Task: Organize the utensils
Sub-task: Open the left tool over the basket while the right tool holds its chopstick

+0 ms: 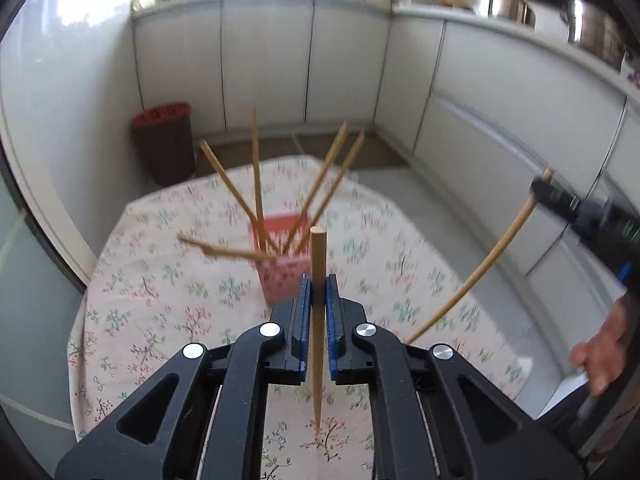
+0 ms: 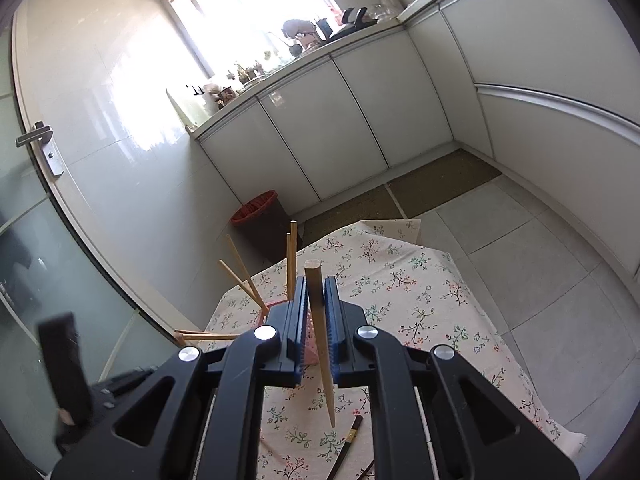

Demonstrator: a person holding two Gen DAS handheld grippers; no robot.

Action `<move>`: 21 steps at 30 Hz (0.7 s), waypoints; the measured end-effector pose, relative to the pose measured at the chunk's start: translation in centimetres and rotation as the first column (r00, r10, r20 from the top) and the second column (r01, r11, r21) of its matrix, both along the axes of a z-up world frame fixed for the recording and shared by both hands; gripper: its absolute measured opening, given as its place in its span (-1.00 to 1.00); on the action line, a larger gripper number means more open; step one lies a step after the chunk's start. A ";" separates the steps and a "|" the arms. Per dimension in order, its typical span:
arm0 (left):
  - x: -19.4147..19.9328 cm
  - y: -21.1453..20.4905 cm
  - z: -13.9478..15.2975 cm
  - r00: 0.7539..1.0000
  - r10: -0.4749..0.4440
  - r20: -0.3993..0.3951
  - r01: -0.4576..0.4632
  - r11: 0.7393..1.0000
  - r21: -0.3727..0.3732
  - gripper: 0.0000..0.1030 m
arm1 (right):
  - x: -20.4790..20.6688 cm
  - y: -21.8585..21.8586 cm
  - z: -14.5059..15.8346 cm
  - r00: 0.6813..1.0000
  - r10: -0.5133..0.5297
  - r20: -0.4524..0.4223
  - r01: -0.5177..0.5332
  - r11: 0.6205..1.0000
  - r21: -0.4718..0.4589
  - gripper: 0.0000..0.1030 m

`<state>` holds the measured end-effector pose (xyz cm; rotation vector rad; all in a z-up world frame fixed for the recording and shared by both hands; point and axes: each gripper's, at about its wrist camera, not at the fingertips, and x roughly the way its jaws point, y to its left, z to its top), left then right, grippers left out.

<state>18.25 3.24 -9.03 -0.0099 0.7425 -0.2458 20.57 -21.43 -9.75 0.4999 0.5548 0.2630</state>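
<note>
- The left gripper (image 1: pixel 318 296) has its jaws clamped on a wooden chopstick (image 1: pixel 318 264) — blunt end up, thin tip hanging down over the flowered cloth (image 1: pixel 160 280) on the bench.
- Just beyond that gripper stands the pink holder (image 1: pixel 280 276), upright on the cloth, with several wooden chopsticks (image 1: pixel 256 176) fanning out of its top at different angles.
- Two more of them stick out sideways to the left at the holder's rim, nearly level.
- The right gripper (image 2: pixel 316 304) is also clamped — its jaws pinch a second chopstick (image 2: pixel 314 284), tilted a little, thick end up and point down above the cloth.
- From the left wrist view that second chopstick shows as a long slanting stick on the right, with the right gripper at its top end and a hand (image 1: pixel 600 356) lower at the frame edge.
- A dark chopstick (image 2: pixel 348 444) with a gold band lies flat on the cloth, near the lower edge of the right wrist view, just below the hanging point.
- Behind the bench, a dark bin with a red rim (image 1: pixel 164 140) sits on the floor by the white cabinets (image 1: pixel 264 64).
</note>
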 end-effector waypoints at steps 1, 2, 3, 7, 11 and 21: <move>-0.2 0.2 1.1 0.999 0.012 0.030 -0.011 1.000 -0.018 -0.88 | -0.1 0.1 0.0 1.000 0.004 0.004 -0.004 1.000 -0.002 -0.81; -0.2 0.3 2.0 0.998 0.019 0.056 -0.017 0.999 -0.033 -0.88 | -0.2 0.2 0.1 1.000 0.007 0.008 -0.007 1.000 -0.004 -0.81; 0.0 0.5 2.5 0.997 0.023 0.070 -0.021 0.999 -0.040 -0.88 | -0.2 0.2 0.1 1.000 0.007 0.011 -0.007 1.000 -0.004 -0.81; 0.7 0.6 6.0 0.988 0.038 0.151 -0.030 0.998 -0.060 -0.88 | -0.1 0.2 0.3 1.000 0.013 0.012 -0.013 1.000 0.003 -0.81; 2.4 0.8 8.4 0.977 0.052 0.207 -0.039 0.997 -0.066 -0.88 | -0.4 0.4 1.2 0.999 0.022 0.043 -0.021 1.000 -0.007 -0.81; 7.6 0.5 9.5 0.958 0.134 0.254 -0.120 0.990 -0.070 -0.88 | -0.1 0.2 1.5 0.999 0.028 0.045 -0.028 1.000 -0.006 -0.81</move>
